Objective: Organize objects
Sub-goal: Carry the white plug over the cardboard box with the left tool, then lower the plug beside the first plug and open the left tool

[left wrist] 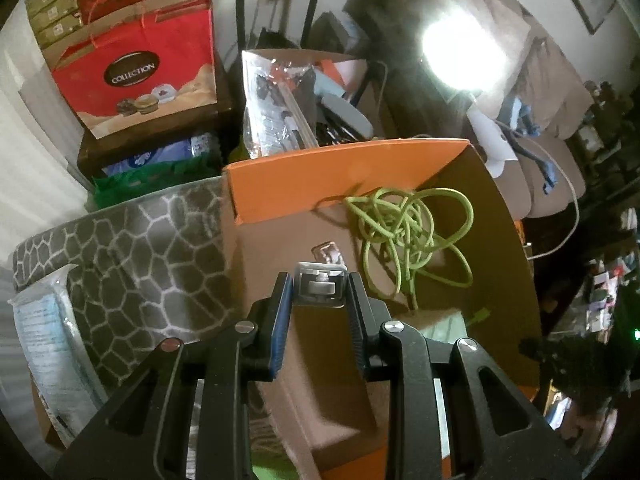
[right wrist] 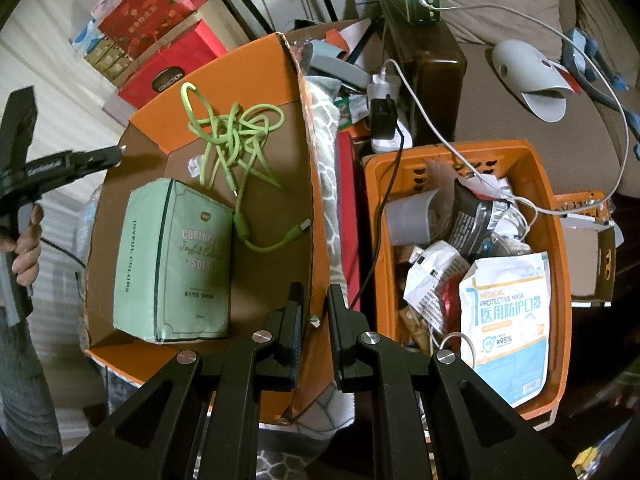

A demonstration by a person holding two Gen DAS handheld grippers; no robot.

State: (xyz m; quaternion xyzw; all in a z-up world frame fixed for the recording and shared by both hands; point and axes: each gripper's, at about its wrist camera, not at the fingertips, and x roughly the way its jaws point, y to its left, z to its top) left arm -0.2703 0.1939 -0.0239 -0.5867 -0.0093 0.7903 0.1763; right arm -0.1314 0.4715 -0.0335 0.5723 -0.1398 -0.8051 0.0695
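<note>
An open cardboard box (right wrist: pixel 224 68) with orange outer faces holds a tangled green cable (right wrist: pixel 232 136) and a mint-green tissue pack (right wrist: pixel 172 260). My right gripper (right wrist: pixel 315 292) is shut on the box's right wall, low in the right wrist view. In the left wrist view my left gripper (left wrist: pixel 320 280) hangs over the box (left wrist: pixel 320 176), shut on a small silver metal piece (left wrist: pixel 320 292), just left of the cable (left wrist: pixel 404 236). The left gripper (right wrist: pixel 120 151) shows from the side at the box's left rim, held by a person's hand (right wrist: pixel 24 240). A small clear item (right wrist: pixel 194 166) lies on the box floor.
An orange plastic basket (right wrist: pixel 556 240) right of the box is full of packets, with a mask pack (right wrist: pixel 504 320) on top. A grey patterned mat (left wrist: pixel 140 248) lies left of the box. Red gift bags (left wrist: pixel 140 72) stand behind, and white and black cables cross a power strip (right wrist: pixel 384 120).
</note>
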